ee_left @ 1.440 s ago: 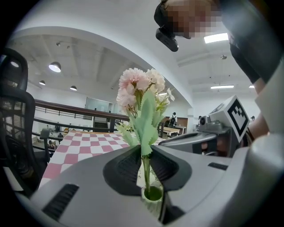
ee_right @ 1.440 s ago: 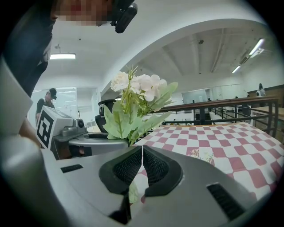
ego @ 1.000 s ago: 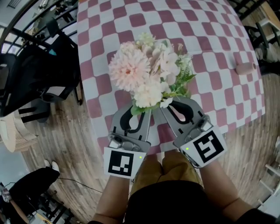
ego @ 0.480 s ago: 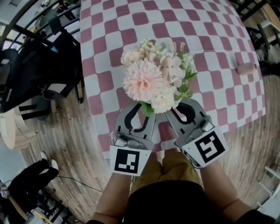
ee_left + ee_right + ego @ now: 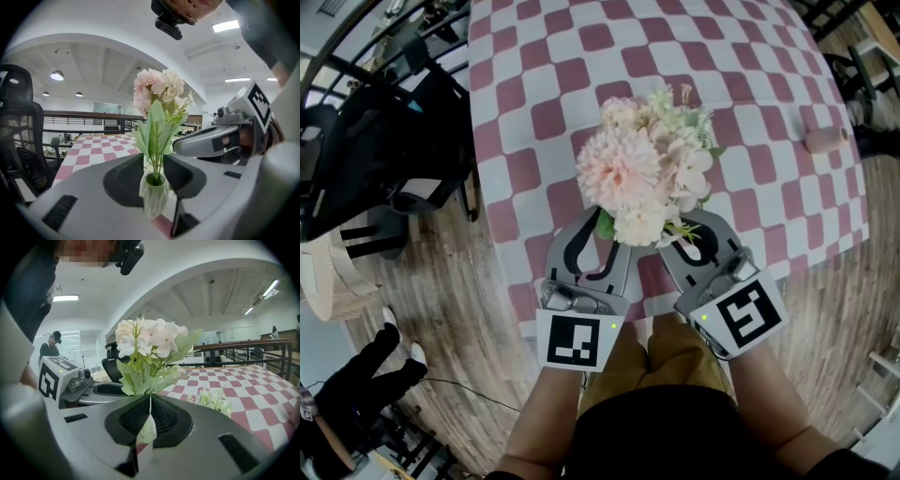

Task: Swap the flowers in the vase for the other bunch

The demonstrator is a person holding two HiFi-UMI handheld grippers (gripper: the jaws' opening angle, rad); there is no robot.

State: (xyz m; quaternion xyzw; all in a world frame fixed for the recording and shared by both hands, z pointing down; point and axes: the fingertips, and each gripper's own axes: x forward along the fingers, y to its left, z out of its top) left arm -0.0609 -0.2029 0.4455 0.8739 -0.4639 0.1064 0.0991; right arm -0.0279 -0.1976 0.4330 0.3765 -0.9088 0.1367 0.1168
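Head view, looking steeply down: a surface (image 5: 534, 122) covered in a red and white checked cloth. A bunch of flowers (image 5: 642, 173), pale pink and cream with green leaves, stands near the surface's near edge, about midway along it. Both tongs reach in under the blooms from the near edge, the left tongs (image 5: 598, 230) and the right tongs (image 5: 689, 230) side by side, each with a marker cube at its back. A small pink cylinder (image 5: 825, 142) lies well apart, by the right edge. A black office chair (image 5: 384, 141) stands on the wooden floor beyond the left edge.

Left gripper view: a pale, ribbed vase (image 5: 154, 194) stands upright between the two jaws, with green stems and leaves rising from its mouth to the pink blooms above. The jaws are apart and opening around the vase. The right tongs cross the frame at right.

Right gripper view: the jaws are drawn almost together, clamped on the bunch low on its stems; only a thin pale line shows between the pads, and leaves and cream blooms rise straight above the tips. A small leafy sprig (image 5: 213, 401) shows just beyond the right jaw.
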